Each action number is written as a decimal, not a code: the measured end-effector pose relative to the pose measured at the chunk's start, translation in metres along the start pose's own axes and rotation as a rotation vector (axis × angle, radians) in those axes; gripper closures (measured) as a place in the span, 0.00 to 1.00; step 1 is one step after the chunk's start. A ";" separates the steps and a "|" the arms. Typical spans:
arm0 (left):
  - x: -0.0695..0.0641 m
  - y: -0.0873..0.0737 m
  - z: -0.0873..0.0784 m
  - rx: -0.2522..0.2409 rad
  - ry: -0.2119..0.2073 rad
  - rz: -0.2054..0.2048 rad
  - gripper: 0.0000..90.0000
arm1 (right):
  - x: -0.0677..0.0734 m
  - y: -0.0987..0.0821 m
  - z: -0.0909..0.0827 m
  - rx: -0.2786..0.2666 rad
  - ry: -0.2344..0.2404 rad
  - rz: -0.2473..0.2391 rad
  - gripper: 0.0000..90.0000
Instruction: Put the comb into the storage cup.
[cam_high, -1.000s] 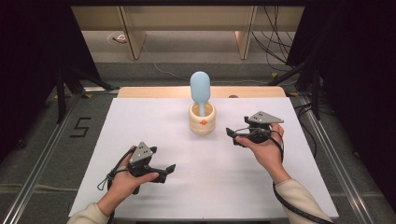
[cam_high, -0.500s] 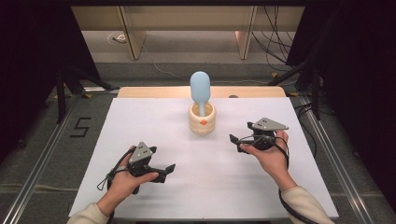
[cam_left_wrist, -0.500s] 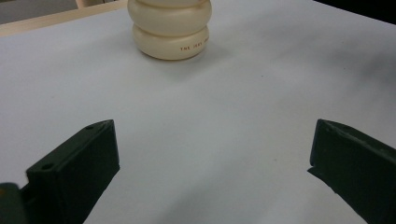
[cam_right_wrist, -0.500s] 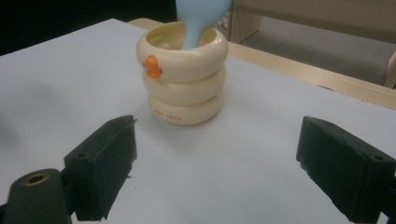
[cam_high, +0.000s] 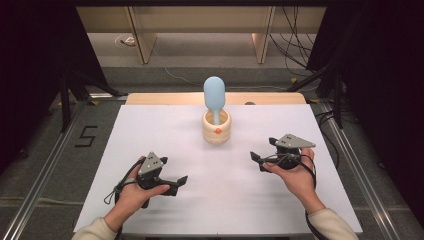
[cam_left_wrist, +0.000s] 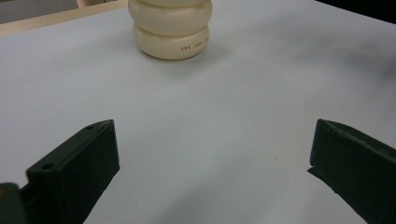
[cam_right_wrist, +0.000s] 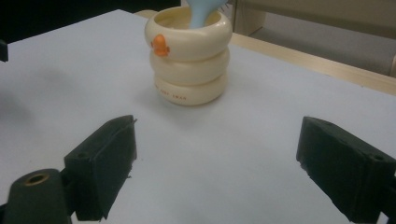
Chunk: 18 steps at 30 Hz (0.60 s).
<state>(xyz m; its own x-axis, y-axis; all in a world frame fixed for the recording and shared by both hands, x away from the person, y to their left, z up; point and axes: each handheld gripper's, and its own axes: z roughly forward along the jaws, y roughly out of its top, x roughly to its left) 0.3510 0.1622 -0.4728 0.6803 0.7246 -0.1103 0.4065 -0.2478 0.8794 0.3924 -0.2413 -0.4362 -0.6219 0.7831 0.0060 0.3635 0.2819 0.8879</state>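
Cream holder (cam_high: 216, 129) sits mid-tabletop, nearer the far edge: three stacked rounded rings, glossy, with a small orange mark on the top ring (cam_right_wrist: 160, 45). Left gripper view cuts off its top, so just the lower two rings (cam_left_wrist: 171, 29) show, with a line of tiny red print too small to read. A pale blue utensil (cam_high: 214, 97) stands upright in it, rounded paddle end up, smooth matte; its lower part is hidden inside the holder, and the right gripper view crops its head (cam_right_wrist: 204, 10).

Left gripper (cam_high: 176, 182) is near the front-left of the white tabletop (cam_high: 150, 130), jaws wide apart with nothing between them. Right gripper (cam_high: 256, 161) is toward the right edge, jaws also spread and empty. Both are well apart from the holder and aimed roughly at it. Jaws are black, blocky, matte. The tabletop is smooth with a pale wood strip along the far edge (cam_high: 170, 98).
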 end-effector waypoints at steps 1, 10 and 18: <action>0.000 0.000 0.000 0.000 0.000 -0.001 0.01 | 0.000 -0.001 -0.001 -0.001 0.002 -0.001 0.14; 0.001 0.000 0.000 0.000 0.000 0.002 0.01 | -0.003 -0.013 -0.008 0.006 -0.003 0.008 0.15; 0.000 0.000 0.000 -0.001 0.001 0.000 0.01 | -0.005 -0.020 -0.017 0.014 -0.003 0.007 0.15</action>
<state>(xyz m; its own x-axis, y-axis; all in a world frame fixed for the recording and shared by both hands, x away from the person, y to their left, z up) 0.3512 0.1624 -0.4732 0.6798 0.7251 -0.1103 0.4060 -0.2468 0.8799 0.3767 -0.2602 -0.4467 -0.6170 0.7869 0.0105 0.3773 0.2841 0.8814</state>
